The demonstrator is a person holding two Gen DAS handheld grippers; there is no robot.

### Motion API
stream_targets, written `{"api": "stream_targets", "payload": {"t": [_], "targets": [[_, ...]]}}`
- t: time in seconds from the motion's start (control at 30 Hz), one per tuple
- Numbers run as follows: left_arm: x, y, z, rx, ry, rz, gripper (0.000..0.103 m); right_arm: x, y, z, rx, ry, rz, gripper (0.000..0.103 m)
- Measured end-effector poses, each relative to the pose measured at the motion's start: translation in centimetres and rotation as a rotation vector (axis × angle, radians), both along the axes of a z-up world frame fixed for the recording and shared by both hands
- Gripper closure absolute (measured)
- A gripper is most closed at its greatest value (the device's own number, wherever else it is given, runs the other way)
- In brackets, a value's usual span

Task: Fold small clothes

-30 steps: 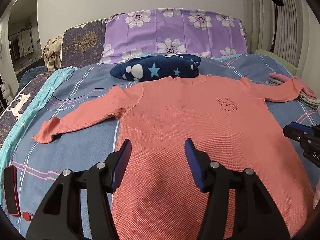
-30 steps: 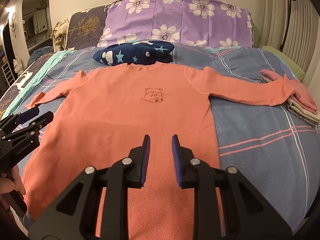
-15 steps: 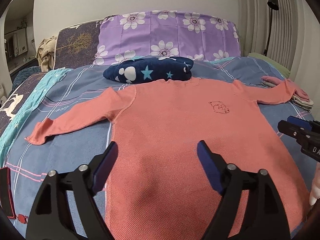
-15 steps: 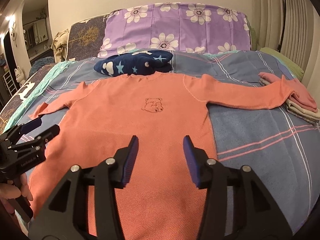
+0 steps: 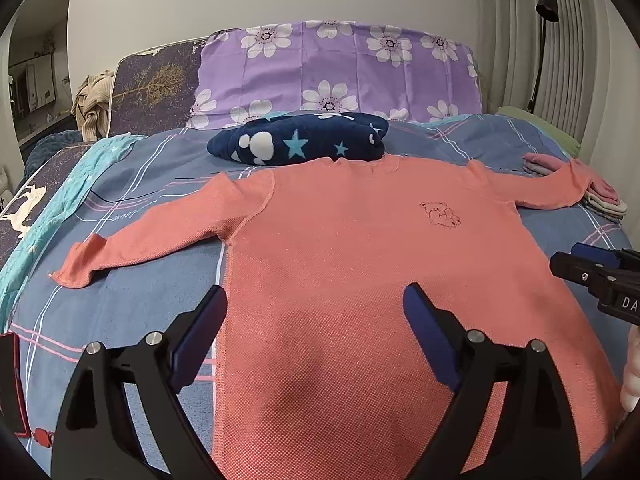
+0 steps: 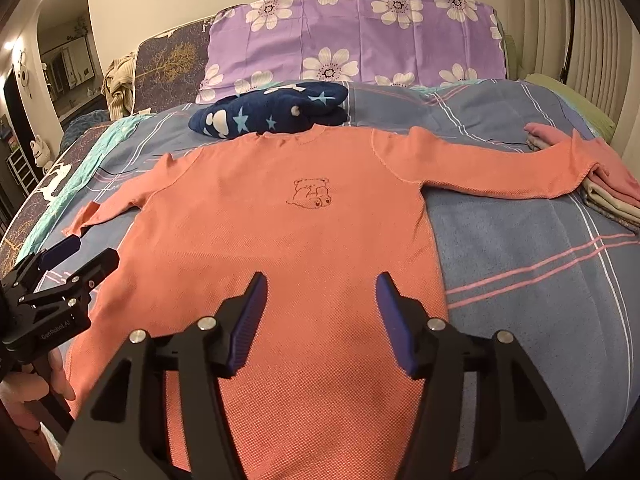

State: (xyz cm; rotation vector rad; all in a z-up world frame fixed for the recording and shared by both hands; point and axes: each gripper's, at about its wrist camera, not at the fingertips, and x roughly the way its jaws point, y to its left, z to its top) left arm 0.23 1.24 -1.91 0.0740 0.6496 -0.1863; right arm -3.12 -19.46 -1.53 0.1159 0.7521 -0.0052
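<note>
Lying flat across the blue plaid bedspread point(image 5: 132, 300), the coral long-sleeved shirt point(image 5: 360, 280) fills the left wrist view, sleeves spread, a small outlined bear point(image 5: 440, 214) on its chest. The left gripper point(image 5: 314, 312) hovers over the shirt's hem with nothing between its jaws, which have just been opening wide. Right of the shirt, the other gripper is cut off by the frame, showing only the letters "DA". In the right wrist view the right gripper point(image 6: 320, 300) likewise hangs above the shirt's lower half, jaws apart after just opening, gripping nothing. Left of the shirt, the left gripper's body reads "GenRobot.AI". Beyond the collar lies a folded navy star blanket point(image 6: 272, 114); the sleeve's far cuff rests on a folded clothes stack point(image 6: 600, 192).
</note>
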Motion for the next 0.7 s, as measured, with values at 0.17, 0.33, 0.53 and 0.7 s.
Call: {"api": "stream_targets", "payload": {"t": [0.17,0.33,0.53,0.7], "targets": [[0.2,0.3,-0.4,-0.004,0.011,0.003,0.013,0.1,0.0,-0.3,-0.003,0.015,-0.002,0.043],[0.6,1.2,-1.0,-0.021,0.047,0.013,0.013,0.3,-0.1,-0.6,-0.001,0.030,-0.010,0.037],[0.6,2.4,-1.0,-0.029,0.055,0.040,0.020,0.6,0.1,-0.9,-0.006,0.043,-0.003,0.035],[0.6,3.0,-0.8,-0.039,0.047,0.053,0.020,0.7,0.5,-0.9,-0.022,0.041,0.007,0.034]]}}
